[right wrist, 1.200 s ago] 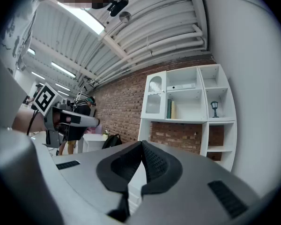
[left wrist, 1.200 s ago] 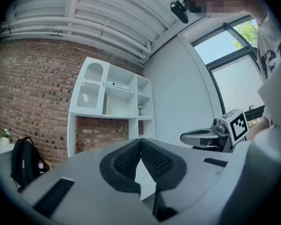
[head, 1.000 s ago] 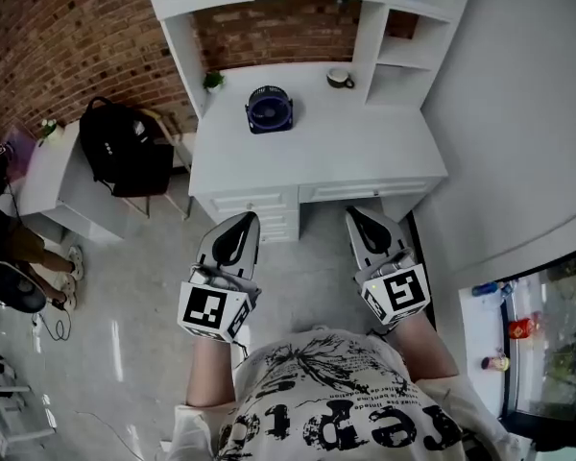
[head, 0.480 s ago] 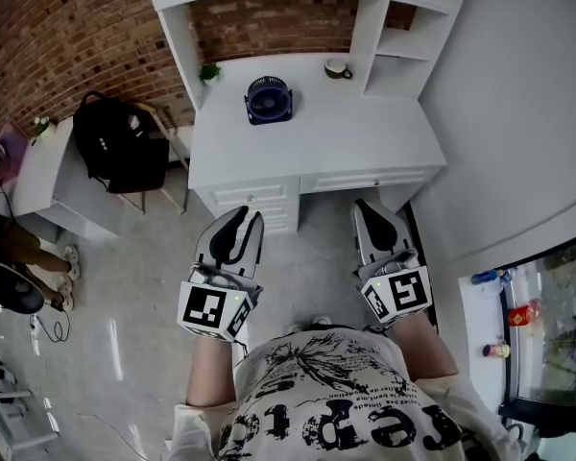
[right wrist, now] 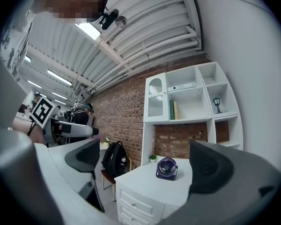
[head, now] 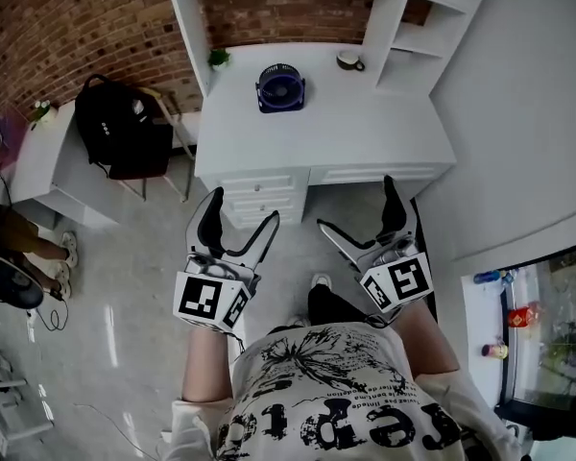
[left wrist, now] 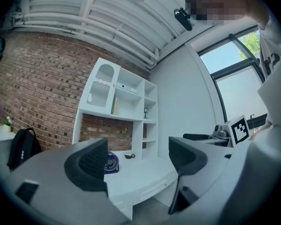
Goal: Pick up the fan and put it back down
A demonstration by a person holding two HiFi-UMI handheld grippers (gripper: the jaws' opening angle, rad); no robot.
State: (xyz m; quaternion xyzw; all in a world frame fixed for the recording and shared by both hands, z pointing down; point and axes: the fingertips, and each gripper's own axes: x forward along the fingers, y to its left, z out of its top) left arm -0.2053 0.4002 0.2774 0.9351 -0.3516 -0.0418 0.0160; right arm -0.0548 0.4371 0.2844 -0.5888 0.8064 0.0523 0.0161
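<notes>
Both claws have just sprung wide since the earlier head view, and now my left claw [head: 242, 221] and right claw [head: 357, 209] hang empty over the floor, well short of the white desk [head: 365, 133] where the small round dark-blue fan [head: 280, 87] stands upright. My left claw view half hides the fan behind one jaw; my right claw view frames it far off. Closing off-centre on its rounded body could tip it.

Navy fan [head: 280, 87], white desk [head: 365, 133]
</notes>
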